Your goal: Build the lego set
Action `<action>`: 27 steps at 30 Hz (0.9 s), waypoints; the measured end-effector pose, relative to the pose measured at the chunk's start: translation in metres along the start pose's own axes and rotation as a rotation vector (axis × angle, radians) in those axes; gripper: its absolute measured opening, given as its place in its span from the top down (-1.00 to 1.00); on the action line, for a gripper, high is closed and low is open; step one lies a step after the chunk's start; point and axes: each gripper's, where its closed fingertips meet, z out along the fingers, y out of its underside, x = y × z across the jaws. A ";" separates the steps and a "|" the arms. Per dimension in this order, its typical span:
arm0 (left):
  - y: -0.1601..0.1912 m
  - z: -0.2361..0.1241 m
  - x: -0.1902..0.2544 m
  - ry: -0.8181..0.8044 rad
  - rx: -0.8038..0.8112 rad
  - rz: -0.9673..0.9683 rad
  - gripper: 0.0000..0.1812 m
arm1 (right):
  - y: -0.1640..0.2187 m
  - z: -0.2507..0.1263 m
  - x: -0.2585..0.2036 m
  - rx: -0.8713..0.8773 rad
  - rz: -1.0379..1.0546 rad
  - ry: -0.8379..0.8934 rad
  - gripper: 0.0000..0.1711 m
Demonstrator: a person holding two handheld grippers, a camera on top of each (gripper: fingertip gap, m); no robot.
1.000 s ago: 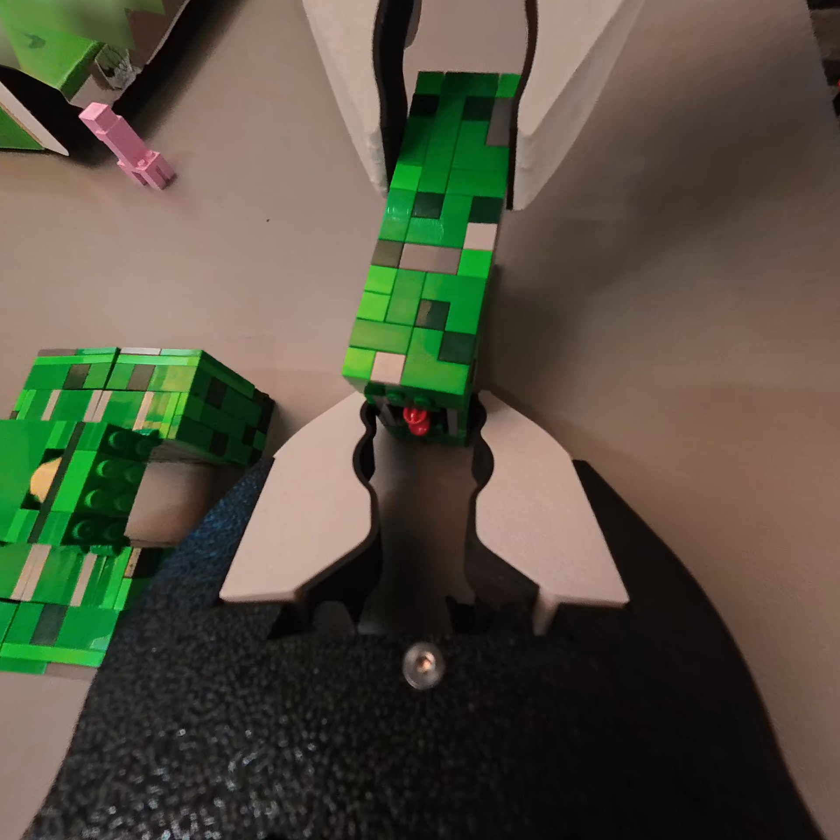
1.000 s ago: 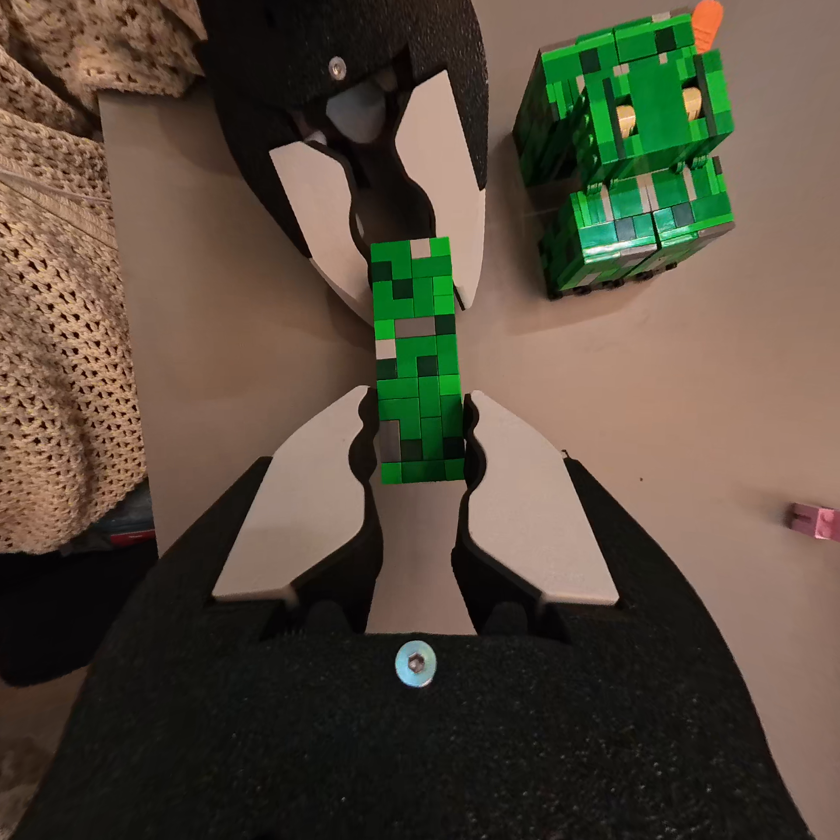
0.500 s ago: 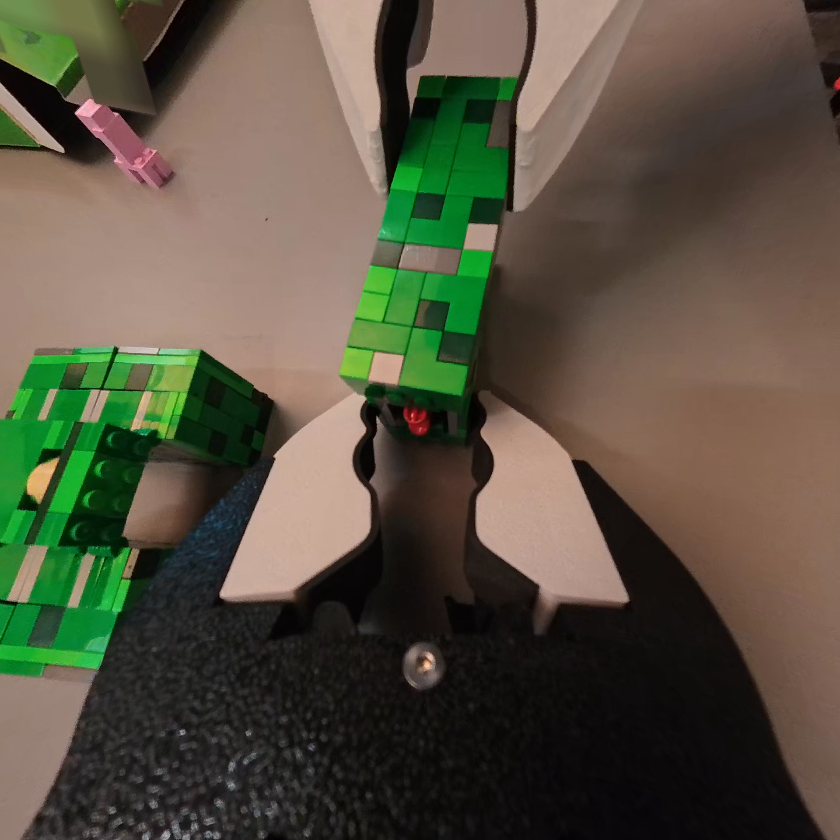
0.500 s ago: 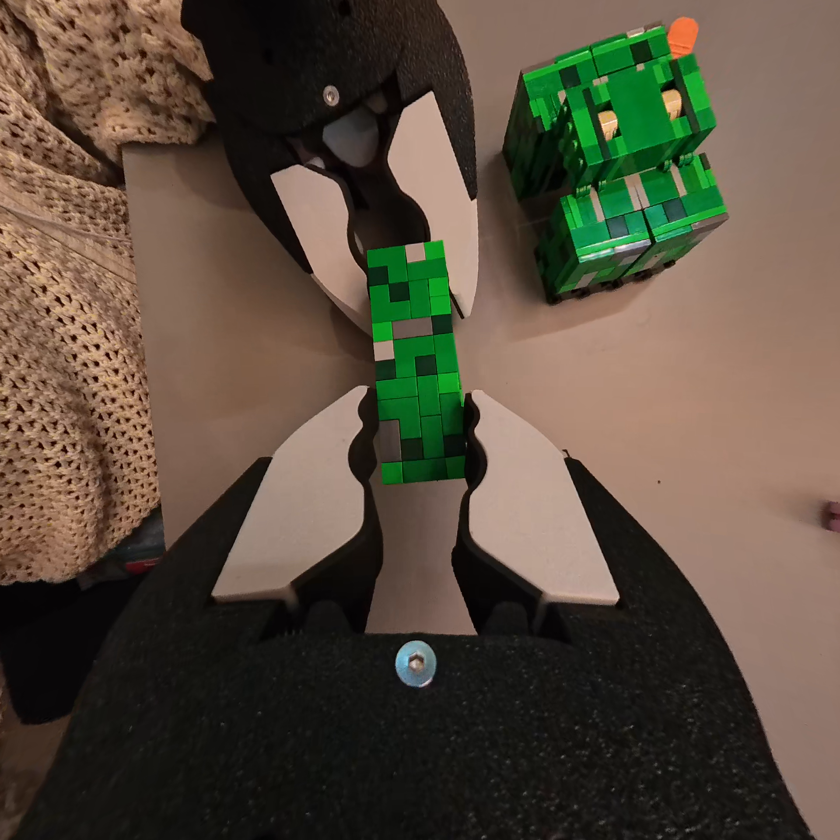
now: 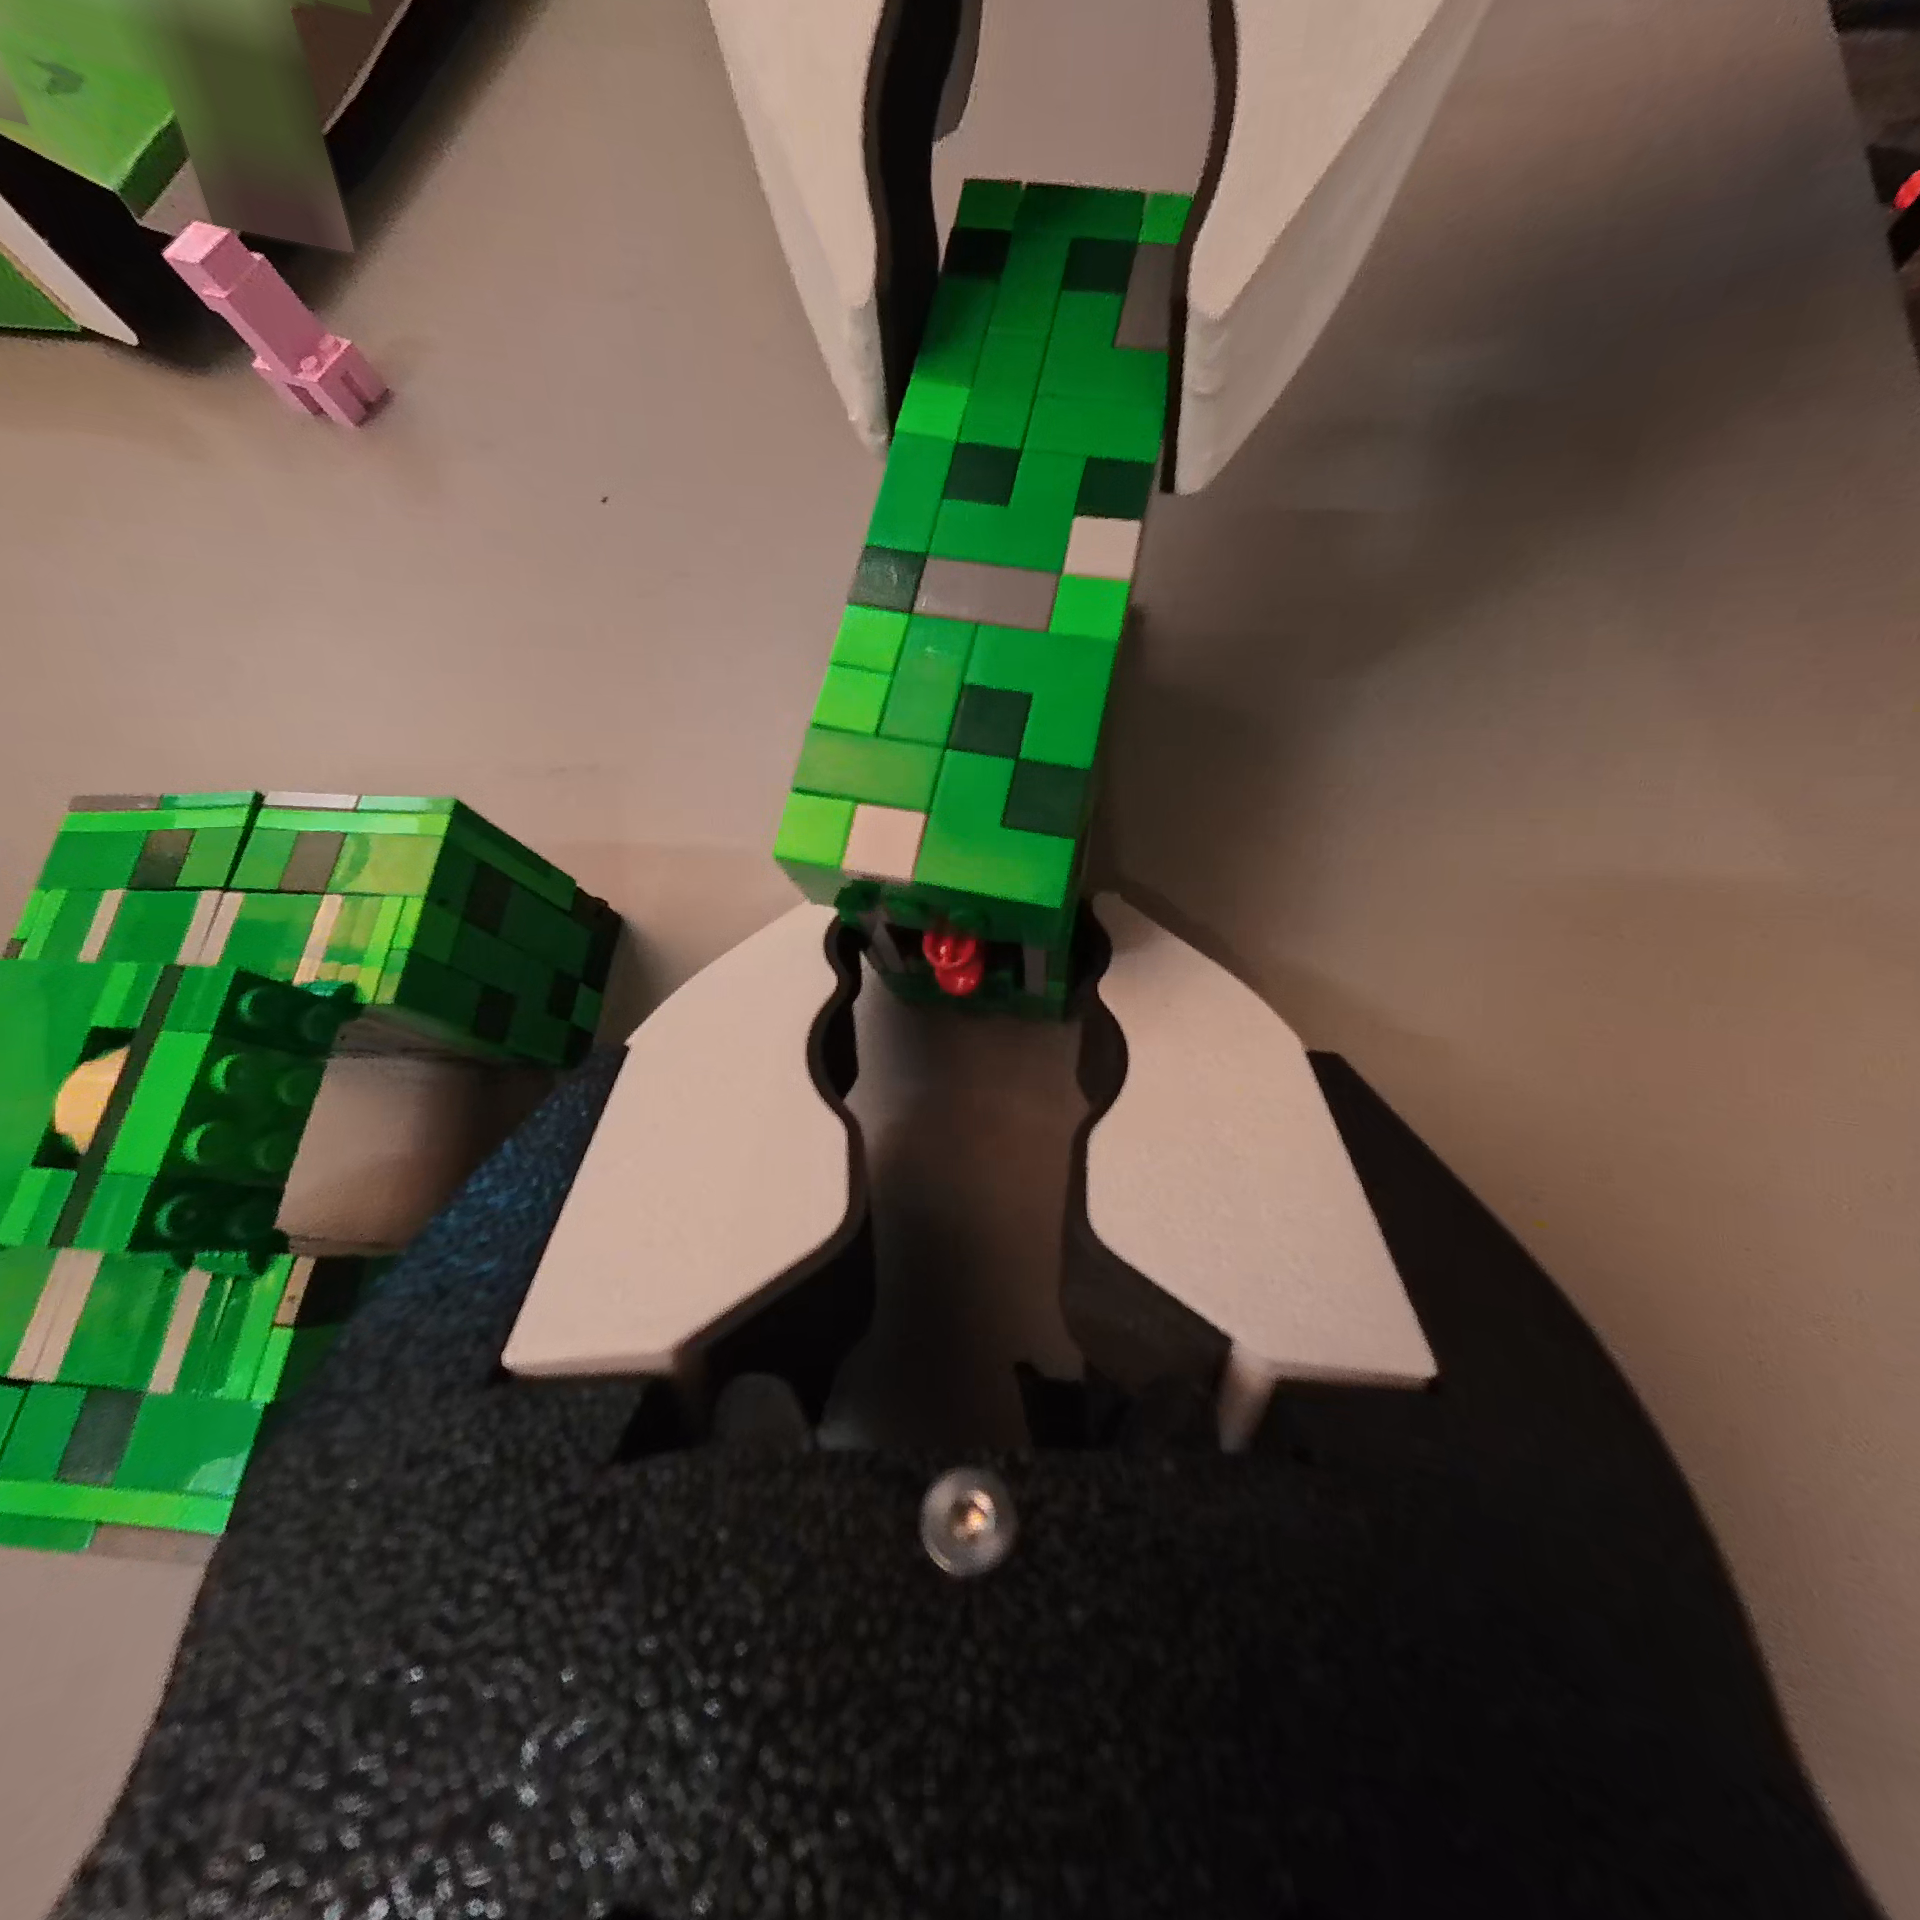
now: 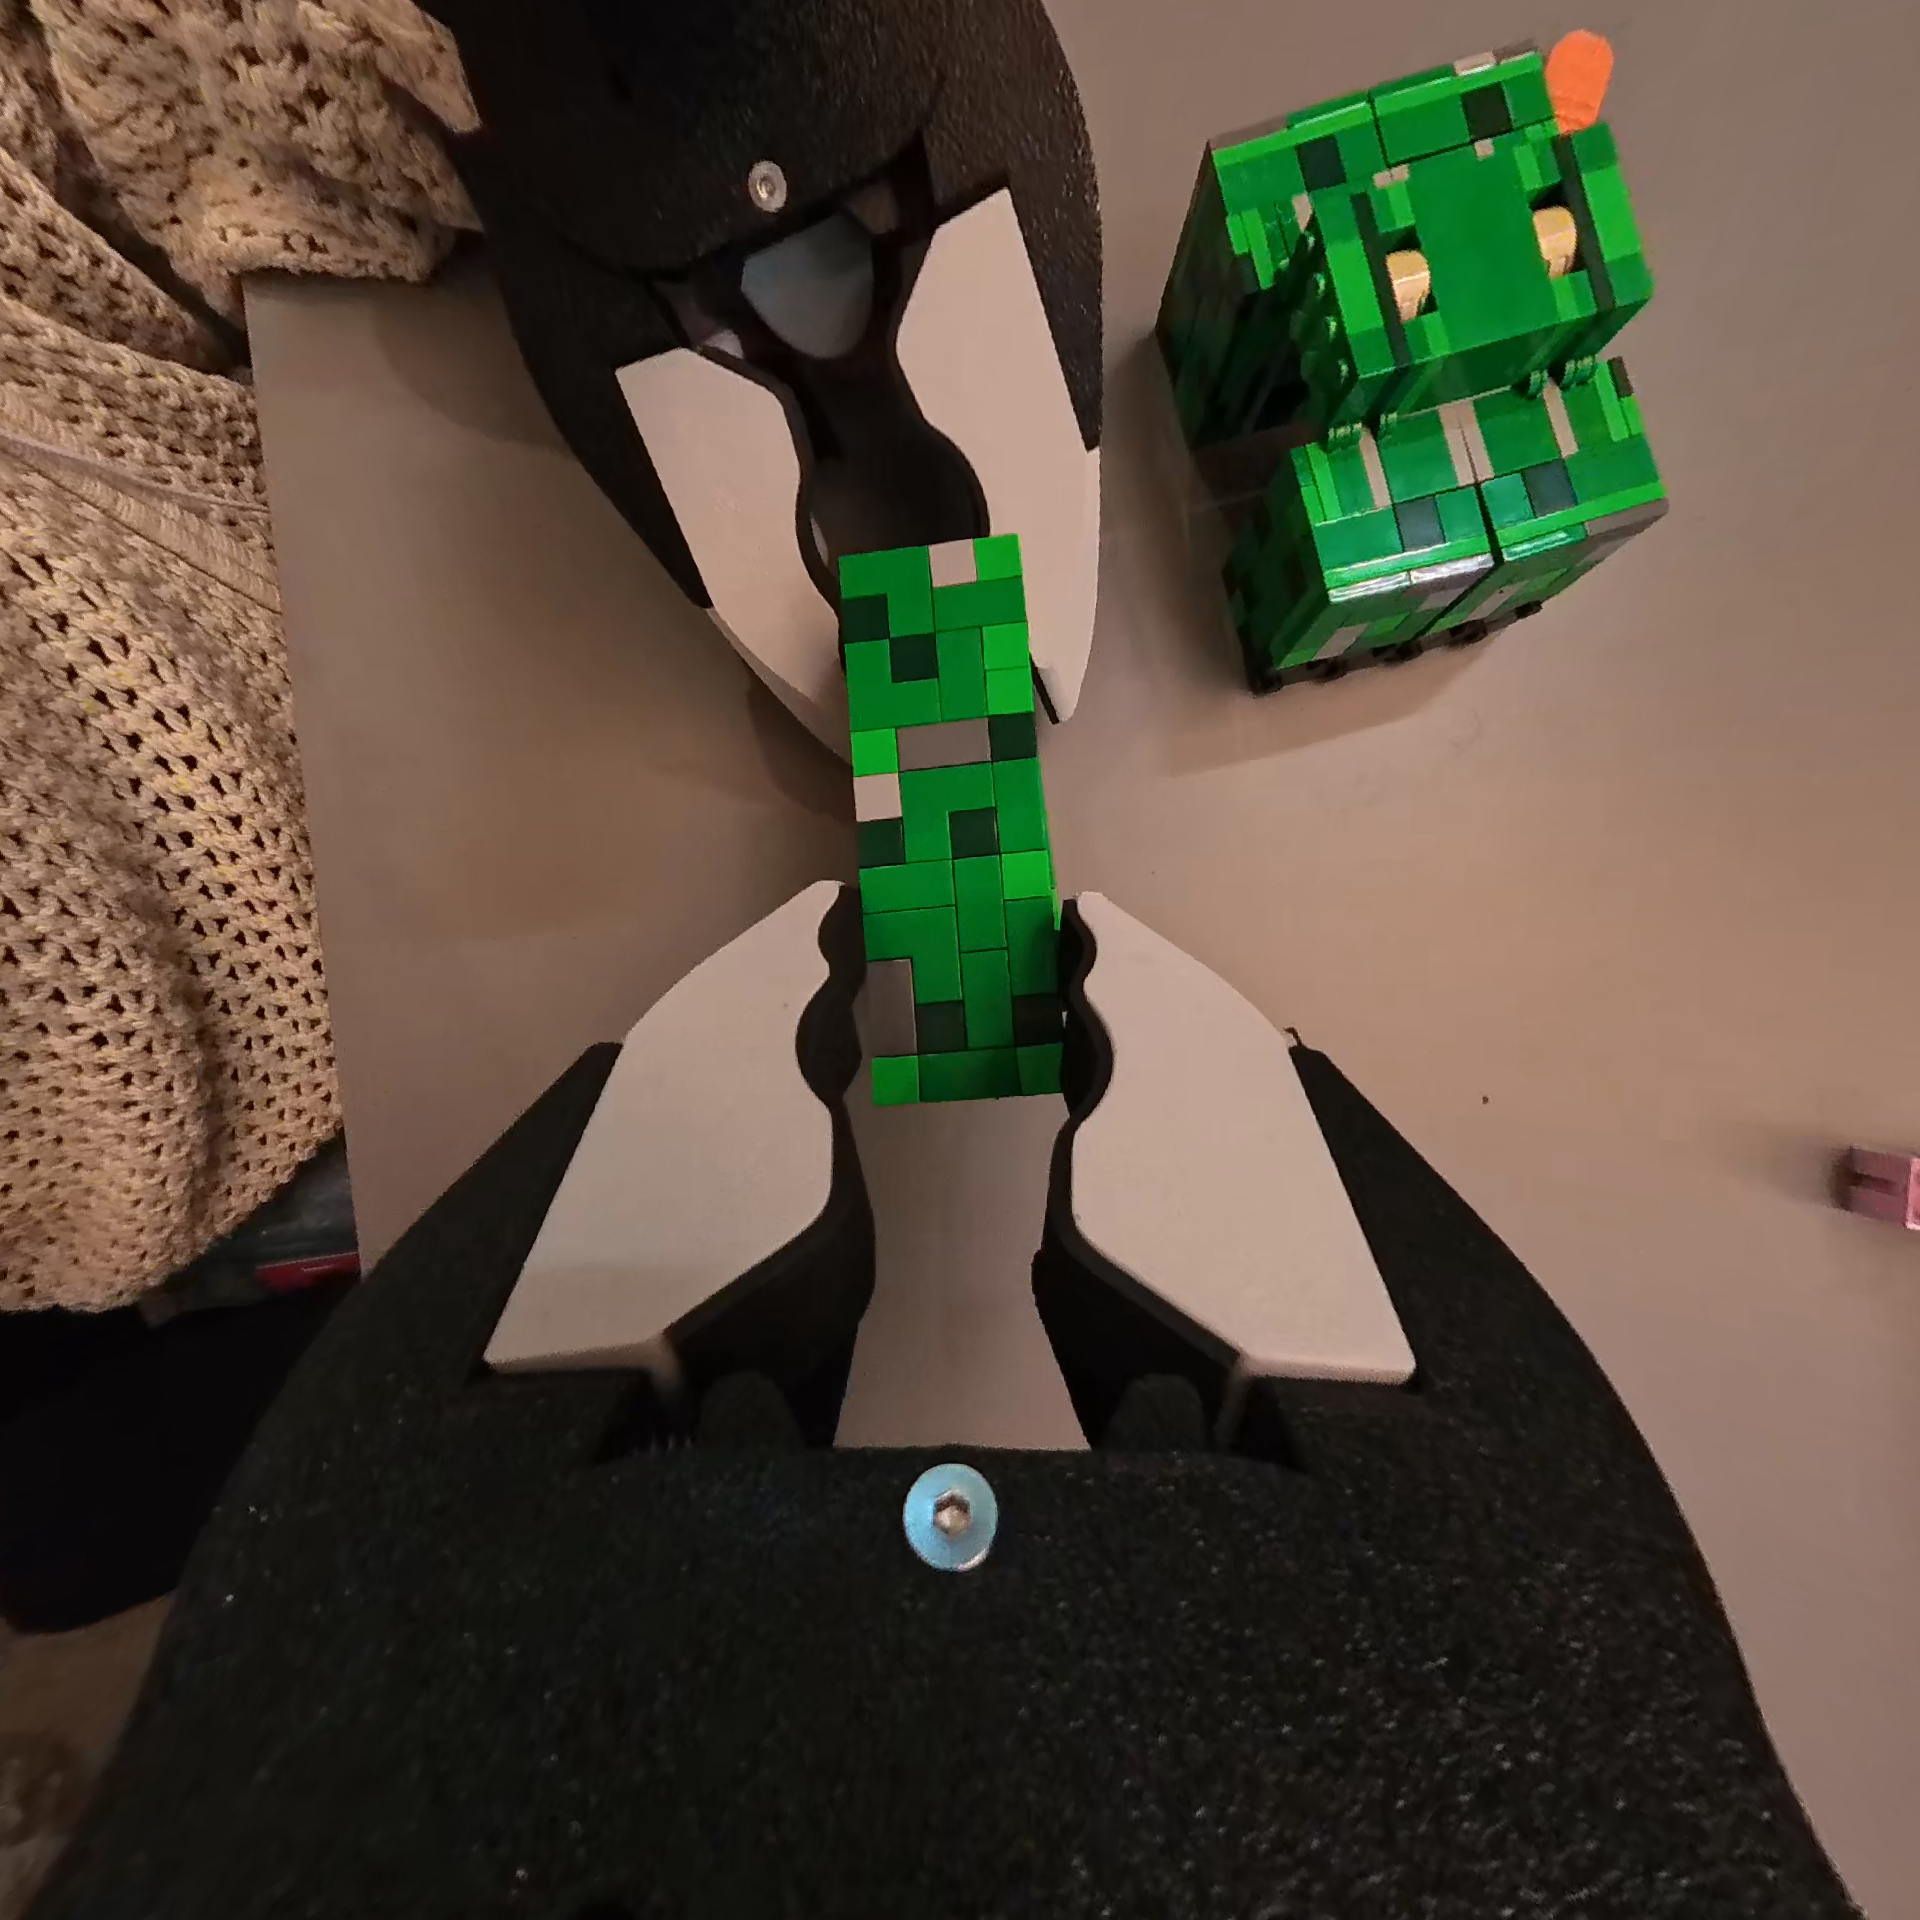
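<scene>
A long green lego block (image 5: 987, 644) with dark green and grey tiles is held level above the table, one gripper at each end. My left gripper (image 5: 971, 935) is shut on its near end, where a small red part shows. My right gripper (image 5: 1039, 447) faces it and is shut on the far end. In the right wrist view my right gripper (image 6: 956, 914) clamps the near end of the block (image 6: 951, 810) and my left gripper (image 6: 940, 717) holds the far end. A larger green lego assembly (image 5: 208, 1039) with open studs lies on the table; it also shows in the right wrist view (image 6: 1434, 364).
A pink lego piece (image 5: 281, 322) lies on the table (image 5: 1455, 727), also at the right edge of the right wrist view (image 6: 1881, 1195). A green printed box (image 5: 125, 104) stands at the back left. An orange piece (image 6: 1579, 62) sits by the assembly. A knitted fabric (image 6: 135, 623) hangs past the table edge. The orange piece (image 6: 1579, 62) is about 20 centimetres from my left fingertips.
Both grippers keep their hold on the green block. The views shift only slightly; the block and the assembly stay where they were.
</scene>
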 end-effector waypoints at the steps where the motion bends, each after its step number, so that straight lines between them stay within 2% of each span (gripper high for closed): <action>1: 0.000 0.000 0.000 0.000 0.000 0.000 0.57 | 0.000 0.000 0.000 0.000 0.000 0.000 0.59; 16: 0.000 0.000 0.002 0.010 0.000 0.001 0.57 | 0.023 -0.024 -0.001 0.032 0.047 -0.039 0.59; 27: 0.000 0.000 0.001 0.011 -0.001 0.000 0.57 | 0.026 -0.020 0.000 0.046 0.068 -0.052 0.60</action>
